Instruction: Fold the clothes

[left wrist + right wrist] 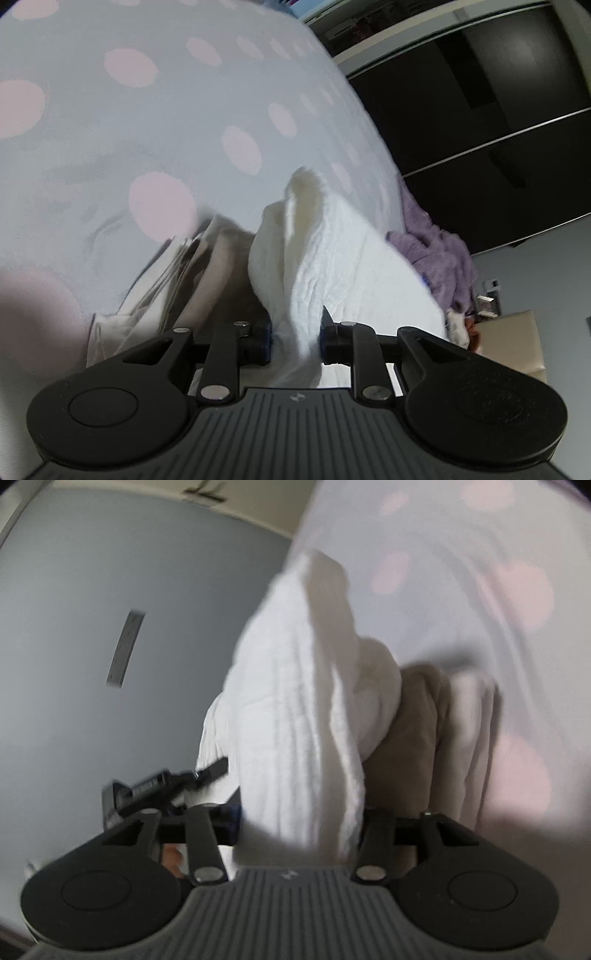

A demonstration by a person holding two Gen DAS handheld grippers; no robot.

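A white textured garment [332, 258] hangs bunched over the bed, held up by both grippers. My left gripper [295, 339] is shut on one edge of it, cloth pinched between the jaws. In the right wrist view the same white garment [288, 701] runs up from my right gripper [299, 827], which is shut on it. The left gripper [166, 782] shows at the left of the right wrist view, close beside it. Both views are blurred.
A pale blue bedsheet with pink dots [147, 110] lies under the garment. Folded beige and white clothes [192, 273] lie beneath it, also seen in the right wrist view [417, 738]. A purple fleece [436, 258] lies at the bed's edge. A dark wardrobe [498, 129] stands beyond.
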